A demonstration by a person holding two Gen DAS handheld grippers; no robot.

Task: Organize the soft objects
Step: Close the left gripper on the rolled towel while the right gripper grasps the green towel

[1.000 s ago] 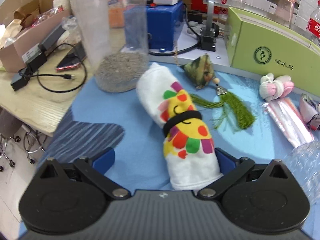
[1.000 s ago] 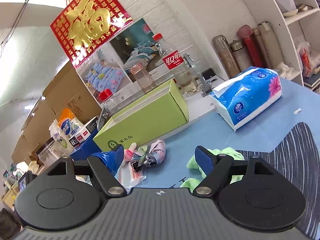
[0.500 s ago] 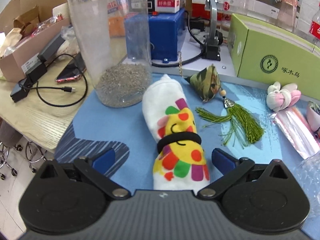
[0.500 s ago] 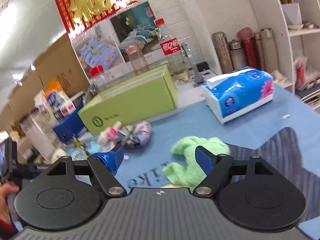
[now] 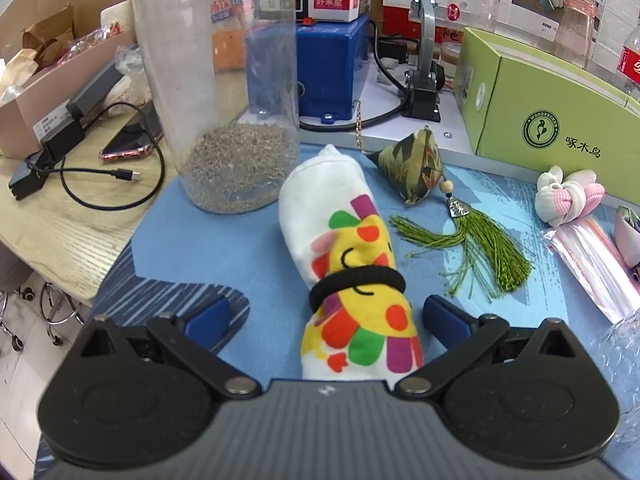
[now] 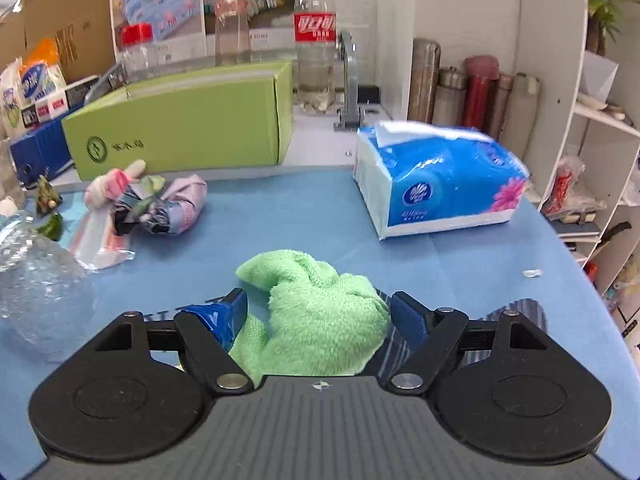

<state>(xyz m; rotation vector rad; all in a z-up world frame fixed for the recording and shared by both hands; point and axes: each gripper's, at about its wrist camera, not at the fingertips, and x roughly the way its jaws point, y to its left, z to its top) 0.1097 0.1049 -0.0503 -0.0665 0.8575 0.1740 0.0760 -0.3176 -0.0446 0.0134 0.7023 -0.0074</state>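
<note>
A rolled white cloth printed with a bright multicoloured sun face (image 5: 352, 264), cinched by a black elastic band (image 5: 356, 282), lies on the blue table mat (image 5: 224, 248). Its long axis runs from beneath the left gripper (image 5: 326, 318) away toward a tall clear plastic jar with grey grit at its bottom (image 5: 224, 92). The left gripper's blue fingers (image 5: 446, 320) stand wide open either side of the roll's near end, clear of it.

Right of the roll lie a camouflage-patterned pyramid sachet with a green tassel (image 5: 420, 170) and, farther right, a knotted pink-and-white cloth (image 5: 568, 196).

Only the right wrist view shows a crumpled fluffy green towel (image 6: 320, 316) on the same mat (image 6: 280, 216). The right gripper (image 6: 320, 314) straddles it, jaws open, fingers (image 6: 408, 316) just beside the fabric; contact is unclear. Beyond the towel sits a blue tissue pack (image 6: 436, 184).
</note>
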